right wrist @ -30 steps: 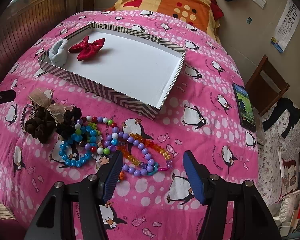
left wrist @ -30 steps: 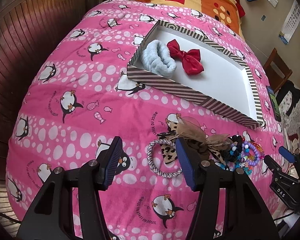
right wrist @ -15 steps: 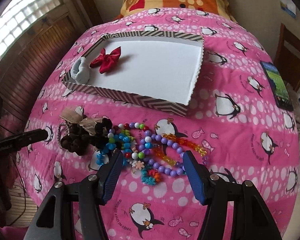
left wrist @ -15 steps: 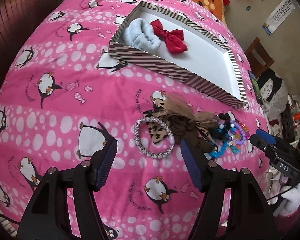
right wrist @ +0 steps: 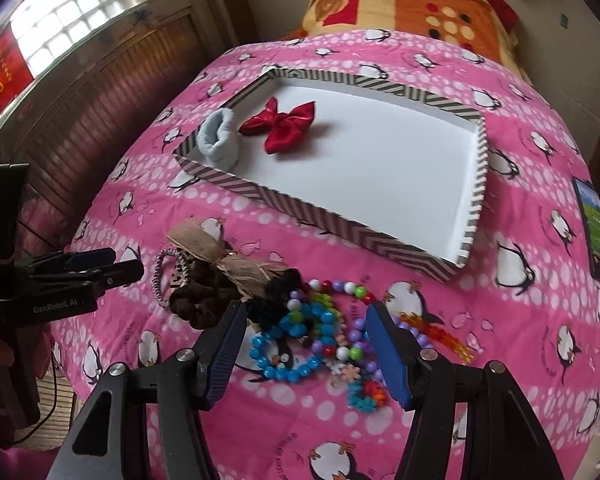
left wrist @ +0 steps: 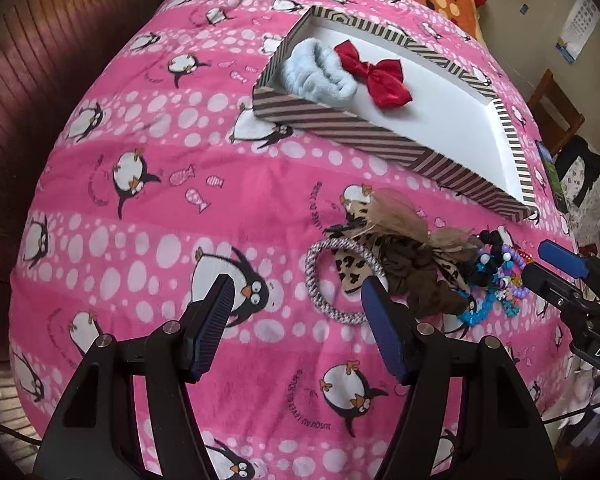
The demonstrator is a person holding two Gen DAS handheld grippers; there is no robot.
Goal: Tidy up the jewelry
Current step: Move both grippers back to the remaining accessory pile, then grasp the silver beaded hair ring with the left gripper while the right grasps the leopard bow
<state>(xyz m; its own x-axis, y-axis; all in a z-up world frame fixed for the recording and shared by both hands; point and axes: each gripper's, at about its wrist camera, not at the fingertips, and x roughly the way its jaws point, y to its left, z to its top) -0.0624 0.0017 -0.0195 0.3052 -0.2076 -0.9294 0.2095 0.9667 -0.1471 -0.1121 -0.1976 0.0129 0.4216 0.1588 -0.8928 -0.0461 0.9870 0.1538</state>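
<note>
Left gripper (left wrist: 296,300) now gapes wider beside the silver hair tie (left wrist: 342,280); right gripper (right wrist: 304,330) swings over the beads (right wrist: 300,336).

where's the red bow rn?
In both wrist views the red bow lies inside the striped tray, at its far-left end, right beside the light-blue scrunchie.

Bare pink bedspread (left wrist: 148,240) fills the left and lower part of the left wrist view; passage there is unobstructed. Striped tray (left wrist: 340,120), upper centre, holds a blue scrunchie (left wrist: 320,74) and red bow (left wrist: 376,76) at its left end; its right portion is bare. Tangled accessory pile (right wrist: 260,288) blocks mid-frame.
</note>
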